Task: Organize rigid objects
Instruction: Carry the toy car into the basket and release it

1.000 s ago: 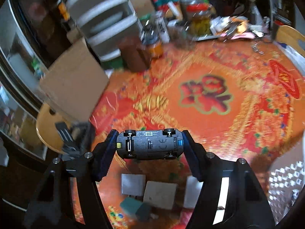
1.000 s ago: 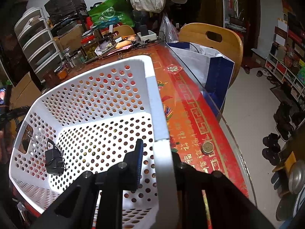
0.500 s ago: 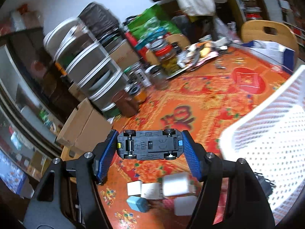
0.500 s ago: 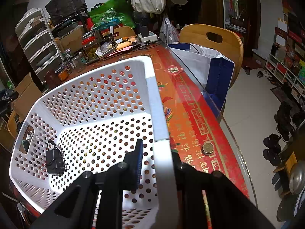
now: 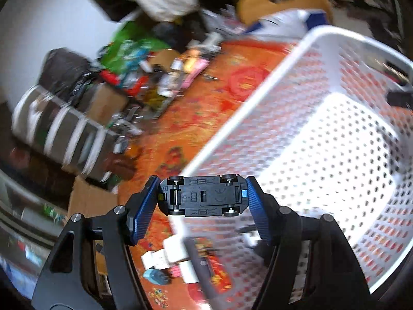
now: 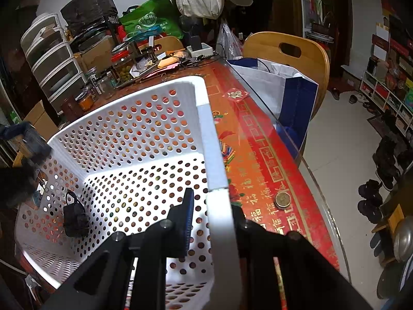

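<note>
A dark toy car (image 5: 202, 197) hangs with its underside and wheels facing the camera. My left gripper (image 5: 202, 199) is shut on it, with the blue pads (image 5: 144, 206) pressing on its nose and tail. It hovers over the left rim of the white perforated basket (image 5: 232, 118), which stands on the red patterned tablecloth (image 5: 180, 118). My right gripper (image 6: 214, 214) is shut on the basket's right rim (image 6: 211, 142). A black power adapter (image 6: 74, 217) lies on the basket floor. In the right wrist view a dark blurred shape sits at the basket's left edge.
Small white blocks (image 5: 175, 253) and a teal one (image 5: 155, 276) lie on the cloth left of the basket. A round coin-like disc (image 6: 282, 200) sits near the table's right edge. Jars (image 6: 124, 64), stacked drawers (image 6: 51, 62), a cardboard box (image 5: 87, 201), a wooden chair (image 6: 286, 51) and a blue-white bag (image 6: 284, 90) surround the table.
My left gripper has swung right with the car, from over the open tablecloth to the basket's left rim, and its view has rolled. The right gripper has stayed on the rim.
</note>
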`<action>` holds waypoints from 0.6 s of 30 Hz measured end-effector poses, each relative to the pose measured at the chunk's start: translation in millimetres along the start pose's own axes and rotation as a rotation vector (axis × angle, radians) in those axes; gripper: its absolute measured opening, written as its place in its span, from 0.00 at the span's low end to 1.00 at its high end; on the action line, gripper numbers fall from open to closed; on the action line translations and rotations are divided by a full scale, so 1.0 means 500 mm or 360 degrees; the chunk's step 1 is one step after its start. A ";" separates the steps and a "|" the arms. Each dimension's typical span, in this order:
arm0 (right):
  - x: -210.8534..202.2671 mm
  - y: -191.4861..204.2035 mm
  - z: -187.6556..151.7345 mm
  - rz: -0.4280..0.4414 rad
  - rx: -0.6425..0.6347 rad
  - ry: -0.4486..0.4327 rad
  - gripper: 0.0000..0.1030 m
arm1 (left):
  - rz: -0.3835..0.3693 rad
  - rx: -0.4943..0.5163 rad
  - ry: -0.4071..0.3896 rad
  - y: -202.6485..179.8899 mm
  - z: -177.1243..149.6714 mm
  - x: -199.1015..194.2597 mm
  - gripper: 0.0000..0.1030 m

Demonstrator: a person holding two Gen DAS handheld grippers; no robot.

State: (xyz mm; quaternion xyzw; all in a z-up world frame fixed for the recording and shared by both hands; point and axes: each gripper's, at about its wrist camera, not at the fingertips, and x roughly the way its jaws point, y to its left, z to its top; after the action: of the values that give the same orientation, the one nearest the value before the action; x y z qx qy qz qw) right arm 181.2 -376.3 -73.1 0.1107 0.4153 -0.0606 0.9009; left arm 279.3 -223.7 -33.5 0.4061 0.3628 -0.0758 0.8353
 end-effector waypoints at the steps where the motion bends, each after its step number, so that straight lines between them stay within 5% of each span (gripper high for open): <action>1: 0.000 -0.001 -0.001 0.0002 0.0000 0.0000 0.16 | -0.0031 0.0034 0.0030 -0.019 0.007 0.010 0.63; 6: -0.001 -0.002 -0.002 0.0010 0.0001 0.0005 0.16 | -0.0266 0.0190 0.0388 -0.092 0.028 0.104 0.63; 10: -0.002 -0.005 -0.002 0.0019 0.0002 0.0009 0.16 | -0.0313 0.0212 0.0530 -0.115 0.025 0.156 0.63; 13: -0.002 -0.004 -0.002 0.0019 0.0001 0.0015 0.16 | -0.0304 0.0175 0.0509 -0.109 0.025 0.156 0.65; 16: -0.002 -0.003 -0.001 0.0014 -0.0005 0.0020 0.16 | -0.0234 0.0084 0.0374 -0.075 0.023 0.124 0.89; 18: -0.001 -0.003 0.000 0.0012 -0.0004 0.0022 0.16 | -0.0264 -0.0028 0.0291 -0.038 0.020 0.093 0.94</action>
State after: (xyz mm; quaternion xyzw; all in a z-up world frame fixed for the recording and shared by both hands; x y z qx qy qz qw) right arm 180.8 -377.6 -72.9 0.1114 0.4212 -0.0558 0.8984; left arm 310.6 -235.6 -72.5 0.3726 0.4703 -0.1042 0.7932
